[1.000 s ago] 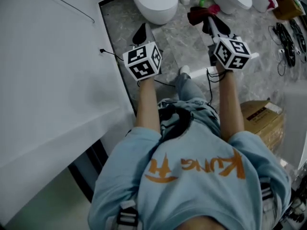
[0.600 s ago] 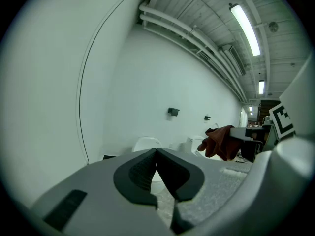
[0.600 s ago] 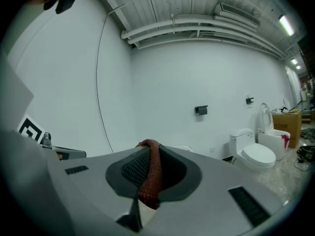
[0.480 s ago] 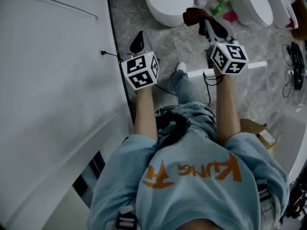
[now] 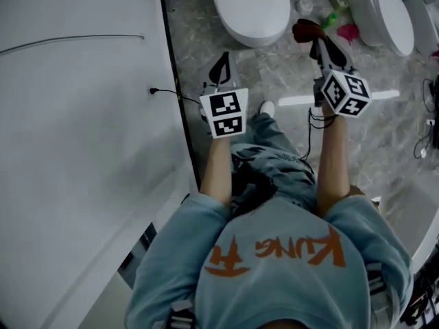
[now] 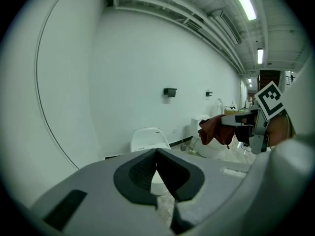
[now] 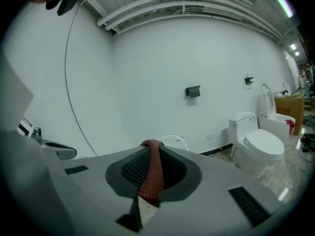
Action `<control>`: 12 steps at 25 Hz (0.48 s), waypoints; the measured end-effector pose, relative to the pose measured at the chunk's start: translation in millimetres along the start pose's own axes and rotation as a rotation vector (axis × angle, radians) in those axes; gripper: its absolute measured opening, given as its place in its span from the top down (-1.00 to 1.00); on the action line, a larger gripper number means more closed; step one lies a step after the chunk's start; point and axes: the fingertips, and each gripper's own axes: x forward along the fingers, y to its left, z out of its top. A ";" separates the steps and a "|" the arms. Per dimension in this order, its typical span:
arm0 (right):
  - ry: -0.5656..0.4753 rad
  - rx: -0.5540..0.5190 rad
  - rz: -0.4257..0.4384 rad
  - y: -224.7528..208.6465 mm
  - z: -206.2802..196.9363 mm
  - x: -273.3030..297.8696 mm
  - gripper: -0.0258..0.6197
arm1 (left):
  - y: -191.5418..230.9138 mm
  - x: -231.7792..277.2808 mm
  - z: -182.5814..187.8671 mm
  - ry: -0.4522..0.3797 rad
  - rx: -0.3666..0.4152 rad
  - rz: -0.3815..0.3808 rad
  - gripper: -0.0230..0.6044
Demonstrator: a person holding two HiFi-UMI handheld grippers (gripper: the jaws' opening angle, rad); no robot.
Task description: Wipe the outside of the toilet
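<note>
Left gripper facing a white toilet
Its jaws meet at the tips, nothing between them, in front of the toilet; right of the toilet, the right gripper grips a dark red cloth.

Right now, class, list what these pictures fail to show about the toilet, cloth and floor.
White ceramic toilet: head view's top edge cuts off its rear.
Dark red cloth: right gripper view shows one strip; the right claw hides the rest.
Small items on the floor: head view, too small to identify.
</note>
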 end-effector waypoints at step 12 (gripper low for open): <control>0.133 0.038 0.134 40.6 -45.5 87.4 0.80 | 44.2 52.7 -40.1 0.108 -0.127 0.042 0.94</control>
